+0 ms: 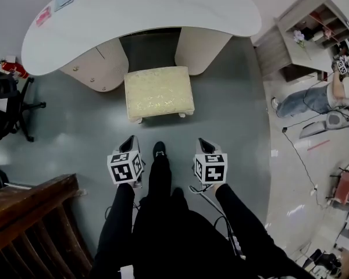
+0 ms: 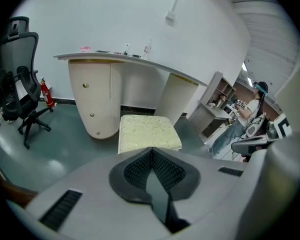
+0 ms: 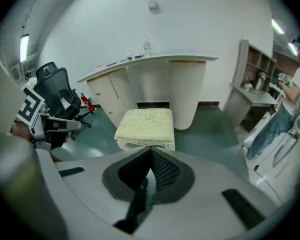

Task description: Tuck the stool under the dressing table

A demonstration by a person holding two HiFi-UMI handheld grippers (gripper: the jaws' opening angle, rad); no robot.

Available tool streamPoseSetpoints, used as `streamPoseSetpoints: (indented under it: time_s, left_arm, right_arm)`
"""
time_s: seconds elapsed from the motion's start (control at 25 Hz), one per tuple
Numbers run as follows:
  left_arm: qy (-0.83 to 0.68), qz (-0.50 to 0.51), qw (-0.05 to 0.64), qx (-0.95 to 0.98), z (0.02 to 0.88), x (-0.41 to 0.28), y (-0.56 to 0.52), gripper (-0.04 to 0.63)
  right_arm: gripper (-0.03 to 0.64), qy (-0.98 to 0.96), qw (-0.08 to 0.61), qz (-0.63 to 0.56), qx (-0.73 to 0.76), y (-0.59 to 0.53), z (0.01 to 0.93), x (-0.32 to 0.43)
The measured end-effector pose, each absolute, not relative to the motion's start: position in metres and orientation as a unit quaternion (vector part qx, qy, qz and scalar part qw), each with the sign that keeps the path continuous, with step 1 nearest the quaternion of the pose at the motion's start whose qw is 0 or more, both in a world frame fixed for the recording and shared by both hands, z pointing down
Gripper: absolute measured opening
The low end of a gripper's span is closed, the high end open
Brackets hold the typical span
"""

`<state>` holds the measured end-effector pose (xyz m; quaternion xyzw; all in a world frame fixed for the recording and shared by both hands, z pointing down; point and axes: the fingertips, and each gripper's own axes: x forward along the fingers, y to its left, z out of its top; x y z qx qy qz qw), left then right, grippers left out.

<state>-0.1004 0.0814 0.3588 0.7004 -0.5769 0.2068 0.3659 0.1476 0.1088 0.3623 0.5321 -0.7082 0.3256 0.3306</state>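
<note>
Head view: the stool (image 1: 159, 92) sits centre frame on the grey floor (image 1: 75, 121), at the mouth of the kneehole of the dressing table (image 1: 139, 16), between the two pale pedestals. Most of it is out in the open. It has a cream padded top and short pale legs showing at the near corners.

The left gripper (image 1: 128, 141) and right gripper (image 1: 205, 143) hang low in the lower middle of the frame, either side of our foot and well apart from the stool. In each gripper view the jaws meet at the tips with nothing between them.

Handling, as we judge it:
- The cushion looks soft and will give under pressure, so it is a poor place to push.
- The frame beneath looks stiff.
- The stool seems small and probably light, and the floor looks smooth, so it should slide.
- Best contact is low on the near side rail, one gripper near each corner, to keep it square between the pedestals.
- A high push risks tipping it.
</note>
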Motion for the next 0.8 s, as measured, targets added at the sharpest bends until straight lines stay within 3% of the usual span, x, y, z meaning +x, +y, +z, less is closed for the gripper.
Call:
streamPoseSetpoints:
  time_s: [0.8]
  left_arm:
    - [-0.560,0.237,0.441,0.660,0.487,-0.117,0.060,0.008]
  right_arm:
    - [0.005,-0.659,0.395,0.383,0.513,0.073,0.483,0.133]
